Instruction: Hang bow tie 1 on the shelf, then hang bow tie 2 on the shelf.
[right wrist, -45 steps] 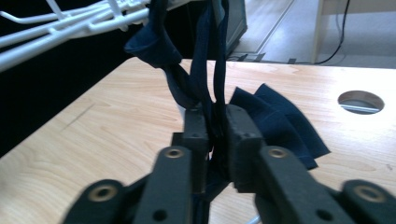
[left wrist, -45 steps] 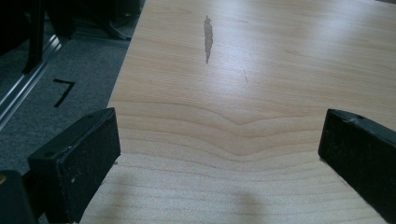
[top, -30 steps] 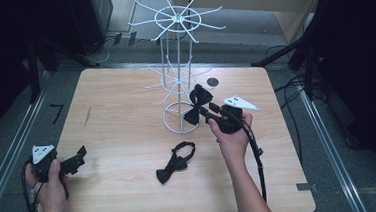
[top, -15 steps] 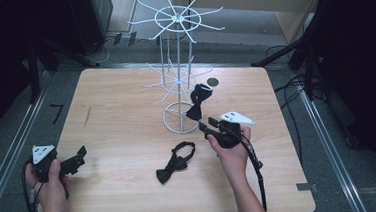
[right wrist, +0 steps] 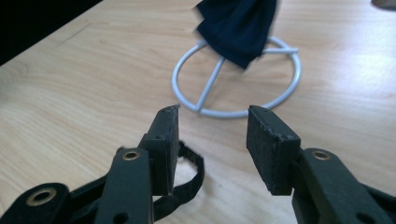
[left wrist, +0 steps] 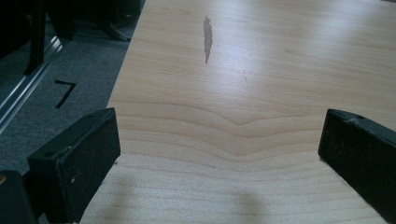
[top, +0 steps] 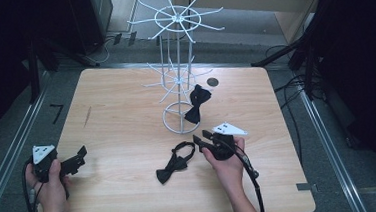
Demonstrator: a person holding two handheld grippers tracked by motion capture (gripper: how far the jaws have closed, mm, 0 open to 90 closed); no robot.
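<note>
One bow tie (top: pixel 196 103) already hangs on the white wire rack (top: pixel 177 81). The second bow tie (top: pixel 174 163) lies flat on the table (top: pixel 116 116), just beside the right gripper (top: pixel 200 137), whose jaws stand partly open and empty. Left gripper (top: pixel 80 154) rests wide open, empty. The tie's strap (right wrist: pixel 189 179) is probably partly hidden behind a jaw.

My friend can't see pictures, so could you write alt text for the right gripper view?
The right gripper hovers open over a wooden table, a black bow tie's strap below its jaws. Beyond, another bow tie hangs over the white wire rack's ring base.
</note>
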